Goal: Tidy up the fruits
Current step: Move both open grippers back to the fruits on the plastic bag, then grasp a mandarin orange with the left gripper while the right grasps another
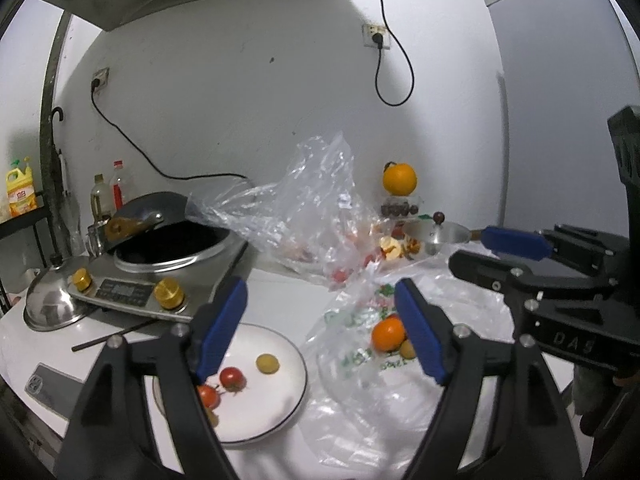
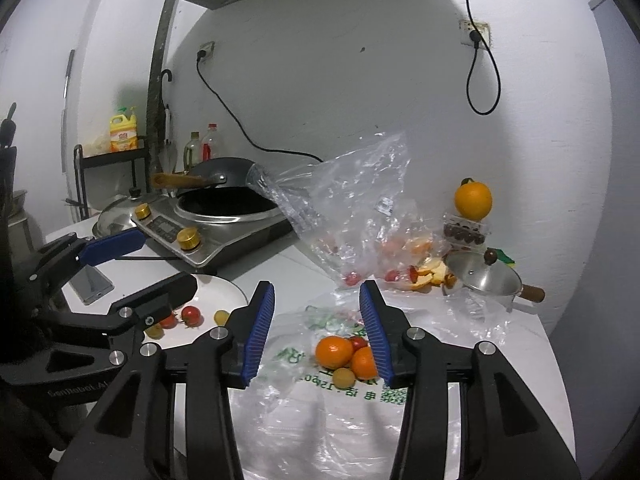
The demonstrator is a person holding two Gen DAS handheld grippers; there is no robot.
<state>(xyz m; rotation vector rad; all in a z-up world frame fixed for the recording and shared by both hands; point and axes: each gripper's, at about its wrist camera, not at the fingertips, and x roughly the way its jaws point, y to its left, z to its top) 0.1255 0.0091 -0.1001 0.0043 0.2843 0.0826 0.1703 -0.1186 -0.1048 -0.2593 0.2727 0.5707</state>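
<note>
A white plate holds two cherry tomatoes and a small yellow fruit; the plate also shows in the right wrist view. On a flat printed plastic bag lie two mandarins, a red tomato and a yellow fruit. My left gripper is open and empty above the plate's right edge. My right gripper is open and empty, just short of the mandarins. One mandarin also shows in the left wrist view.
A crumpled clear bag with tomatoes and orange peel lies behind. An induction cooker with a wok stands at the back left, a steel lid beside it. An orange sits on a fruit box, a small lidded pot nearby.
</note>
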